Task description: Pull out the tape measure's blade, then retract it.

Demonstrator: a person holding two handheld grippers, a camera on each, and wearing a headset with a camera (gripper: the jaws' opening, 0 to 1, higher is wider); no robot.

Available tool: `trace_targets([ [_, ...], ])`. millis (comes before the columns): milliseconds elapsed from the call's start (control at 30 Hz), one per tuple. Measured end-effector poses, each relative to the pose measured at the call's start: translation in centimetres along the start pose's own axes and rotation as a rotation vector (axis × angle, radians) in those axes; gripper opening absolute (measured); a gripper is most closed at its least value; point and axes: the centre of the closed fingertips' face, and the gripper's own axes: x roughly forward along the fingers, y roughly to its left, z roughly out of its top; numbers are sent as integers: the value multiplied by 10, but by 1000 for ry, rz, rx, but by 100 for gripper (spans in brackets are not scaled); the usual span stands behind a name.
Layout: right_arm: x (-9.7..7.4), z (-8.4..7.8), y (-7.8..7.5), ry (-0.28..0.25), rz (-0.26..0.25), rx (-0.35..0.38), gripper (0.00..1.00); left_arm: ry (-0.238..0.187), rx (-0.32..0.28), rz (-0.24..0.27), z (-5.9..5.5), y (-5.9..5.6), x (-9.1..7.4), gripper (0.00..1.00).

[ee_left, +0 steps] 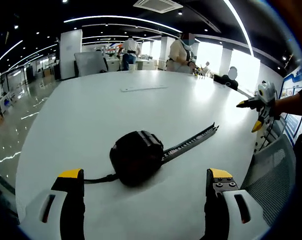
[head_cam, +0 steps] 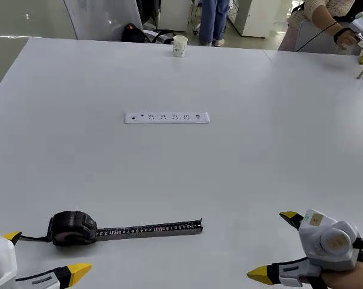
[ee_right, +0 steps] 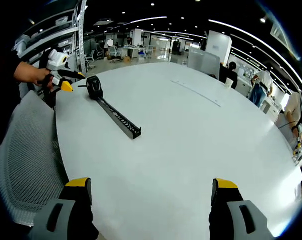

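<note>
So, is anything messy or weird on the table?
Just one thing: the tape measure has its blade sticking out flat on the table, untouched. The left gripper and right gripper are open, apart from it. The paper cup stands upright; nothing looks spilled or broken.

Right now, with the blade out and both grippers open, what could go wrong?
1. Nothing holds the blade; if it releases, it may snap back into the case and whip its hooked tip.
2. The left gripper sits open just short of the loose case; closing could shove it or catch the strap instead.
3. The right gripper is well off the tip, so it likely cannot slow the retraction.
</note>
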Motion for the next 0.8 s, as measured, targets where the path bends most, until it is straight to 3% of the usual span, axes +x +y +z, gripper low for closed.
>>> trace_targets([
  [333,12,18,1,29,56,-68,99,-30,-34,41,13,5,4,99],
  [400,15,21,1,39,61,-83,99,-54,-6,78,17,9,6,99],
  [433,18,23,0,56,63,-103,99,-39,-15,80,16,8,9,99],
  [500,21,28,0,53,78,-114,99,-58,-30,89,20,9,10,99],
  [800,35,51,1,77,137,-183,99,-82,-49,82,31,-4,22,99],
])
